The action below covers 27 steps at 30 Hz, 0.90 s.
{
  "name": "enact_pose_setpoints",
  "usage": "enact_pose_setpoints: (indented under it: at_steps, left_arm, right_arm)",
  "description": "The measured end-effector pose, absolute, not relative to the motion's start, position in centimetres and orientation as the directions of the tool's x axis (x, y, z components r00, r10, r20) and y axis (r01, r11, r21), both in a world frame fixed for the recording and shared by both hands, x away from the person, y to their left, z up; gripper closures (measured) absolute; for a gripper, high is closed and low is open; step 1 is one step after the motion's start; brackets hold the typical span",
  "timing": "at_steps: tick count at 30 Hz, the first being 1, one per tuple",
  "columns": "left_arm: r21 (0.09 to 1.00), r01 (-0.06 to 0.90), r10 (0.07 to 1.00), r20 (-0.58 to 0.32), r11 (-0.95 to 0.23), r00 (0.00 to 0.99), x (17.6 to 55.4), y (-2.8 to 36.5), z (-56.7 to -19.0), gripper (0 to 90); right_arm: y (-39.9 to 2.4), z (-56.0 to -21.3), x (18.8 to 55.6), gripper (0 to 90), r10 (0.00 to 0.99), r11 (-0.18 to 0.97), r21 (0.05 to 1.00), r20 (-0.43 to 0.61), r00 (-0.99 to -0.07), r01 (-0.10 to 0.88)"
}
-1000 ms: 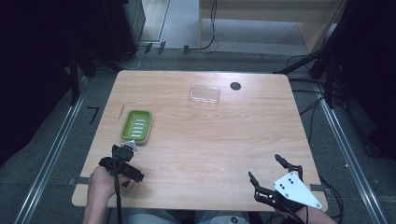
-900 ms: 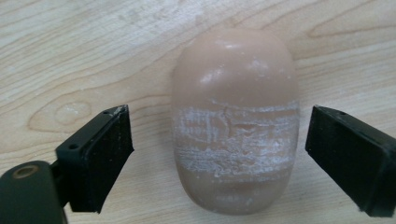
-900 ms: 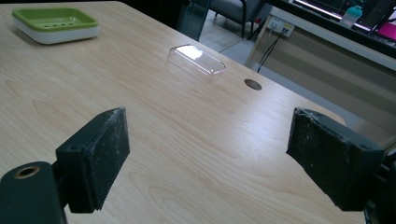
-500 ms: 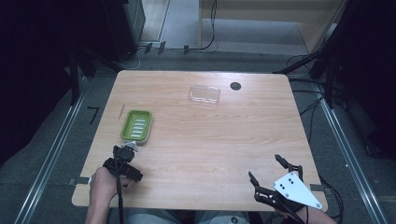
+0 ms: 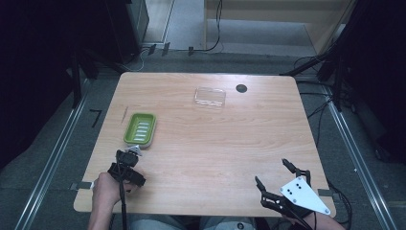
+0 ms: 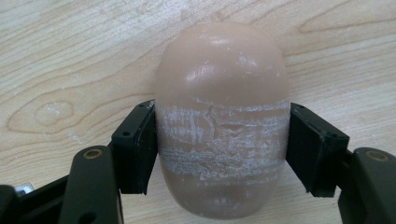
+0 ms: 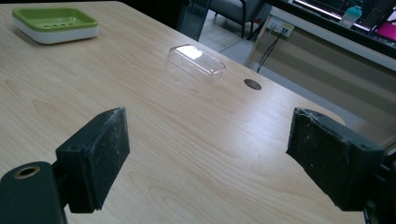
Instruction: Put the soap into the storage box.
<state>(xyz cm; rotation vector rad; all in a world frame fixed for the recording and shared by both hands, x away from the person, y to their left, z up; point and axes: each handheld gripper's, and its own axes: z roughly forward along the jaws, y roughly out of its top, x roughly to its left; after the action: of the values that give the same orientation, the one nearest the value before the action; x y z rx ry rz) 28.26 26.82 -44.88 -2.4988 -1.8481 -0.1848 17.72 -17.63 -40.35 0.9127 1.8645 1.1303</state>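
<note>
A person seated at a wooden table [image 5: 206, 139] works two handheld grippers. At lower left of the high view, the left gripper [image 5: 128, 165] sits w/ the person's hand [image 5: 106, 188] behind it; in the left gripper view its jaws are clamped on both sides of a beige oval soap bar [image 6: 220, 121], whose surface is scuffed w/ white marks, just above the tabletop. At lower right of the high view, the right gripper [image 5: 280, 179], topped by a grey three-cornered plate, has its jaws spread wide apart w/ nothing between them; the right gripper view confirms the gap.

Containers: a green soap dish [image 5: 140, 128] on a white base sits left of centre in the high view, just beyond the left gripper's tip. Its ribbed tray is empty. A clear plastic lid or box [image 5: 209, 97] lies in the upper-middle of the table, also empty as far as can be seen, near a dark round hole [image 5: 241, 88] in the tabletop.
</note>
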Motion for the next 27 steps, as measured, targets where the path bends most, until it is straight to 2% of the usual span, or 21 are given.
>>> enact_pose_setpoints:
  at_steps: [27]
  left_arm:
    - [0.06, 0.936, 0.935, 0.098, -0.346, 0.34, 28.5, 26.7, -42.8, 33.9]
  right_arm:
    - [-17.7, -40.3, 17.7, 13.3, 0.858, 0.355, 0.916, -0.24, -0.454, 0.185]
